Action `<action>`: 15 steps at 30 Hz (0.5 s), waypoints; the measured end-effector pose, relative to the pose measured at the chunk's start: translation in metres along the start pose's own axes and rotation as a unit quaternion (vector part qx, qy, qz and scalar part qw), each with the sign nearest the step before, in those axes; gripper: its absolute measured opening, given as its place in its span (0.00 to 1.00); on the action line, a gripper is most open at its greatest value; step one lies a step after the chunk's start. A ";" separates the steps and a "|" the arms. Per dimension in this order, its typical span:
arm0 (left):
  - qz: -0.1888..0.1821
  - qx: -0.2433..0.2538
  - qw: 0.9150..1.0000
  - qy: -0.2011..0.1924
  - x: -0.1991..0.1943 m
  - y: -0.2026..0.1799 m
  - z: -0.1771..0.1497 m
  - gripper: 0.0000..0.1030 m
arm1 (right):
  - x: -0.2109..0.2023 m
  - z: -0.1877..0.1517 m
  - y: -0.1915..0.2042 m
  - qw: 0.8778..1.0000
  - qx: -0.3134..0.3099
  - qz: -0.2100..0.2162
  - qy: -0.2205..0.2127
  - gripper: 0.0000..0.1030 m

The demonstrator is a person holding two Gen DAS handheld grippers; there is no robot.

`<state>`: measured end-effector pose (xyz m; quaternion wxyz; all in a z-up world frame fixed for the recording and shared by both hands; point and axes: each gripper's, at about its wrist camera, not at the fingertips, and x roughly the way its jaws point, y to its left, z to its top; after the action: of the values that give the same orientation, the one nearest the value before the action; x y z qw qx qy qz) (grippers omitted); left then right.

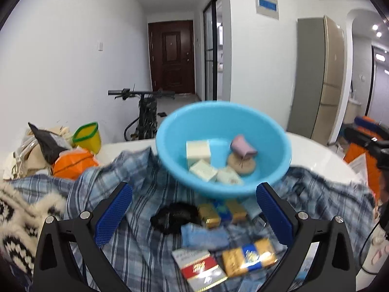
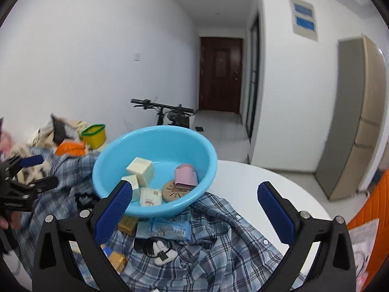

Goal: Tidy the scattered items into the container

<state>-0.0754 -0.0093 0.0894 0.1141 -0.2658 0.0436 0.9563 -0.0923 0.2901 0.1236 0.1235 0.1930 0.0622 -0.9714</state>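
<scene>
**Basin part filled, several items left on the shirt**

You have a fair share done. The blue basin (image 1: pixel 223 146) sits on the plaid shirt (image 1: pixel 145 219) spread over the white table (image 2: pixel 255 185), towards the far middle of the cloth. It already holds several cream soap-like blocks (image 1: pixel 198 152), a rolled lilac cloth (image 1: pixel 243 147) and a round tan disc (image 1: pixel 241 163).

What is left lies on the shirt on your near side of the basin. In the left wrist view you can see a black hair tie (image 1: pixel 172 216), a gold-and-blue wrapped bar (image 1: pixel 222 213) just beside it, a folded blue cloth (image 1: pixel 204 237), a red-and-white pack (image 1: pixel 199 267) and a second gold-and-blue bar (image 1: pixel 249 258) nearest you. The right wrist view adds a pale blue packet (image 2: pixel 163 227) close under the basin's near rim and a black-and-white hair band (image 2: pixel 161 250) nearer still.

Your left gripper (image 1: pixel 194 216) is spread wide with nothing between its blue pads, and frames the hair tie and the first bar. Your right gripper (image 2: pixel 194 216) is likewise wide apart and empty, aimed towards the basin's near rim.

As to lie: the basin is round, mouth up, seemingly tipped slightly on the bunched cloth. The nearest gold-and-blue bar has its long axis running left to right, slightly slanted, so a grasp across its short side looks the easier one. The pale blue packet also runs left to right.
</scene>
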 end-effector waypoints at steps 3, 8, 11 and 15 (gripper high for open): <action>-0.004 -0.001 1.000 -0.014 -0.005 -0.002 -0.016 1.00 | -0.012 -0.013 0.012 0.999 -0.025 -0.011 -0.036 1.00; -0.003 -0.012 0.999 -0.039 -0.017 -0.004 -0.034 1.00 | -0.019 -0.032 0.018 0.999 -0.015 0.008 -0.041 1.00; 0.020 -0.010 0.999 -0.036 -0.016 -0.003 -0.043 1.00 | -0.026 -0.042 0.018 0.999 0.000 0.014 -0.052 1.00; -0.003 -0.046 0.998 -0.045 -0.019 0.004 -0.055 1.00 | -0.036 -0.057 0.018 0.996 0.003 0.011 -0.083 1.00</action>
<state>-0.0330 -0.0245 0.0525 0.1062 -0.2275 -0.0069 0.9680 -0.0344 0.2901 0.0843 0.1383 0.1128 0.0470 -0.9828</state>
